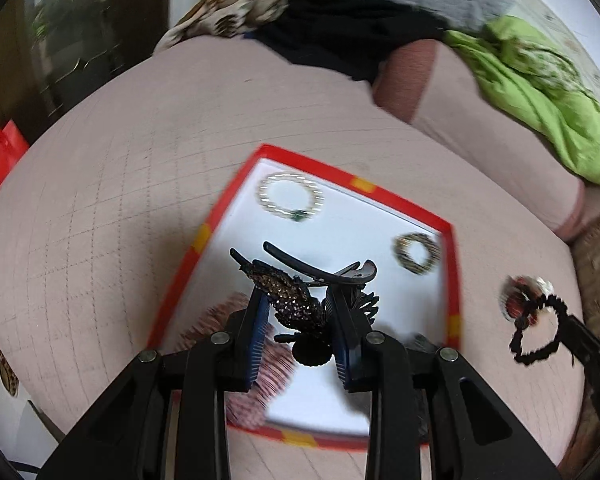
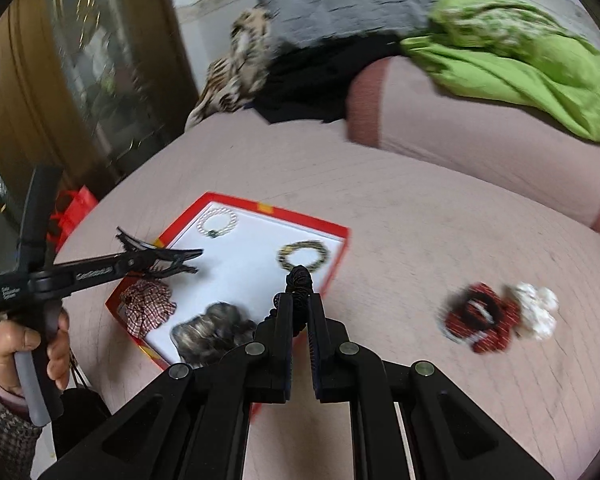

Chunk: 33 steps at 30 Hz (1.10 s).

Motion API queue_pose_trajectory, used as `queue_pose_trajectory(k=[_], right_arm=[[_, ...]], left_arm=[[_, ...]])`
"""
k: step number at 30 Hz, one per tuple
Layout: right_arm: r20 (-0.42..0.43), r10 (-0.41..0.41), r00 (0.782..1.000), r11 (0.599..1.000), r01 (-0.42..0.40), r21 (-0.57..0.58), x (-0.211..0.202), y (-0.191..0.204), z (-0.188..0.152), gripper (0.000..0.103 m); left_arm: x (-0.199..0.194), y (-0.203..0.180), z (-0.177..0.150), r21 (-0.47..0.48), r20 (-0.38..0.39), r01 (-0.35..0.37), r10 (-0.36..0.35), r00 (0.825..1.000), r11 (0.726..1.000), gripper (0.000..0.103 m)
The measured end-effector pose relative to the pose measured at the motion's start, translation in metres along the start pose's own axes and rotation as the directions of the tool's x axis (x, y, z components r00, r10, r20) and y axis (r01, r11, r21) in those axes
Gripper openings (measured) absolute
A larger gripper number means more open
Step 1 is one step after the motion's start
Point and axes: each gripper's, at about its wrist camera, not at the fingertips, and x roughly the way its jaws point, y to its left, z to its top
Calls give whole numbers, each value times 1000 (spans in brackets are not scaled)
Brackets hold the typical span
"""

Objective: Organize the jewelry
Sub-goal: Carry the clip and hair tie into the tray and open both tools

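Observation:
A red-rimmed tray (image 1: pixel 452 264) with a white floor lies on the pink bed; it also shows in the right wrist view (image 2: pixel 336 264). My left gripper (image 1: pixel 300 312) is shut on a black beaded hair clip (image 1: pixel 292 296) and holds it over the tray; it shows from the side in the right wrist view (image 2: pixel 140 264). My right gripper (image 2: pixel 300 308) is shut on a black hair tie (image 2: pixel 298 278), which hangs as a loop in the left wrist view (image 1: pixel 536 332), just right of the tray. In the tray lie a pearl bracelet (image 1: pixel 292 196), a gold bracelet (image 1: pixel 418 254), a checked scrunchie (image 2: pixel 148 306) and a grey scrunchie (image 2: pixel 212 330).
A red-and-black hair tie (image 2: pixel 480 318) and a white flower piece (image 2: pixel 536 316) lie on the bed right of the tray. Green cloth (image 2: pixel 520 60), grey, black and patterned clothes are piled at the back. A wooden cabinet (image 2: pixel 60 80) stands at the left.

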Motion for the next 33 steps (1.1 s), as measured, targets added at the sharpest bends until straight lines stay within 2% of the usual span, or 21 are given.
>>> queue_pose_trajectory(k=[5, 9, 17, 19, 21, 23, 24, 28, 33], right_arm=[[-75, 56, 996, 998, -53, 41, 56, 18, 15, 8], [-138, 105, 985, 992, -94, 86, 94, 26, 15, 8], [-202, 94, 975, 994, -80, 78, 138, 31, 3, 11], [-208, 97, 973, 993, -79, 93, 139, 28, 2, 13], [-206, 104, 973, 991, -85, 99, 136, 28, 1, 20], [-189, 89, 978, 994, -74, 84, 125, 28, 0, 44], [-173, 84, 981, 995, -72, 74, 118, 29, 0, 47], [-117, 51, 992, 998, -48, 30, 79, 27, -7, 52], [-73, -15, 997, 999, 17, 39, 29, 3, -30, 60]], left_arm=[[34, 22, 14, -58, -48, -20, 17, 999, 998, 28], [46, 26, 18, -63, -44, -31, 28, 999, 998, 29], [43, 23, 18, -51, -17, -56, 55, 998, 997, 32], [35, 23, 17, -52, -5, -53, 53, 999, 997, 35], [22, 21, 15, -53, 20, -57, 59, 998, 997, 41], [6, 17, 10, -59, 35, -62, 64, 997, 996, 42], [-2, 15, 8, -62, 42, -57, 60, 997, 996, 42], [-33, -4, -12, -48, 85, -60, 64, 994, 997, 49], [-61, -40, -42, -7, 140, -78, 78, 987, 997, 50]])
